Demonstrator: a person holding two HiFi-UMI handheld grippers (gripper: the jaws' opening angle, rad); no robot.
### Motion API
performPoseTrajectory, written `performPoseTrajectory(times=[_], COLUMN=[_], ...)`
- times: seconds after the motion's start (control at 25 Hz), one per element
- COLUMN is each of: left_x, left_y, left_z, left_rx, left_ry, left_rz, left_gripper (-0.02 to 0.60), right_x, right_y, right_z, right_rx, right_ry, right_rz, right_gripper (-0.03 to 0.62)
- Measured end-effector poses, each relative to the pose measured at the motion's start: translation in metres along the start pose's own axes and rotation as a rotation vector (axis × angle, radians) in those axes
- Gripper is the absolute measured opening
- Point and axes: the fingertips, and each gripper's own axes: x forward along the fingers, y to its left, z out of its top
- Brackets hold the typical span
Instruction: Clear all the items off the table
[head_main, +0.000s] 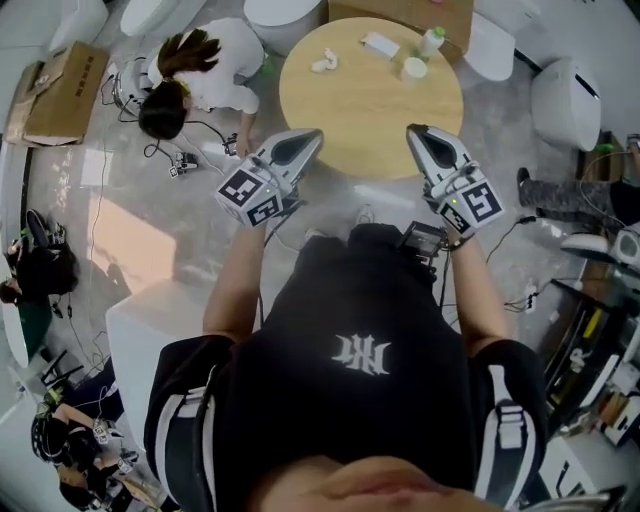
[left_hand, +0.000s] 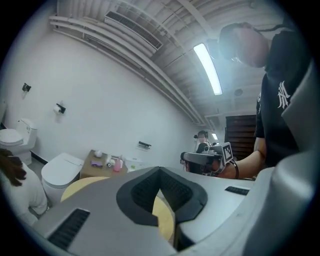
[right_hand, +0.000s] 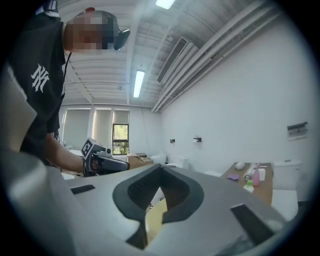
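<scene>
A small white cup (head_main: 414, 68) stands on the far half of the round wooden bench (head_main: 370, 110); what it holds cannot be made out. Just beyond it is a bottle with a green cap (head_main: 432, 40), upright near the far rim. A flat white packet (head_main: 380, 44) lies to their left, and a crumpled white tissue (head_main: 323, 63) lies apart, towards the left rim. A cardboard box (head_main: 400, 12) sits behind the bench.

The near half of the bench is bare wood. It stands on a grey polished floor (head_main: 130, 230) strewn with cables, with white toilets (head_main: 565, 100) ranged around it and a person crouching (head_main: 190, 75) at its left.

The left hand-held gripper (head_main: 312, 135) and the right hand-held gripper (head_main: 413, 130) are held side by side at the near rim, well apart from each other, both pointing towards the bench. Each has its jaws together, with nothing between them. Open floor lies between the near rim and the wearer.
</scene>
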Motion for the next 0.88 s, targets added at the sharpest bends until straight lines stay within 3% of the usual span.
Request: performPoseTrajectory(times=[0.16, 0.28, 0.48, 0.72, 0.88], left_x=[0.012, 0.012, 0.004, 0.003, 0.01], left_y=[-0.005, -0.006, 0.0, 0.011, 0.028], left_z=[0.0, -0.006, -0.008, -0.013, -0.02], left_rx=[-0.019, 0.011, -0.054, -0.058, -0.074], left_ry=[-0.011, 0.019, -0.013, -0.002, 0.011], left_rz=[-0.027, -0.023, 0.006, 0.008, 0.057], left_gripper=[0.012, 0.012, 0.012, 0.012, 0.012], right_x=[0.003, 0.009, 0.016, 0.035, 0.056], right_y=[0.001, 0.002, 0.004, -0.005, -0.016], right_z=[0.003, 0.006, -0.001, -0.007, -0.011], right_rx=[0.002, -0.007, 0.001, -0.007, -0.016], right_ry=[-0.013, -0.022, -0.008, 0.011, 0.011], right_rz=[0.01, 0.019, 0.014, 0.018, 0.07], right_gripper=[0.003, 0.003, 0.003, 0.003, 0.005])
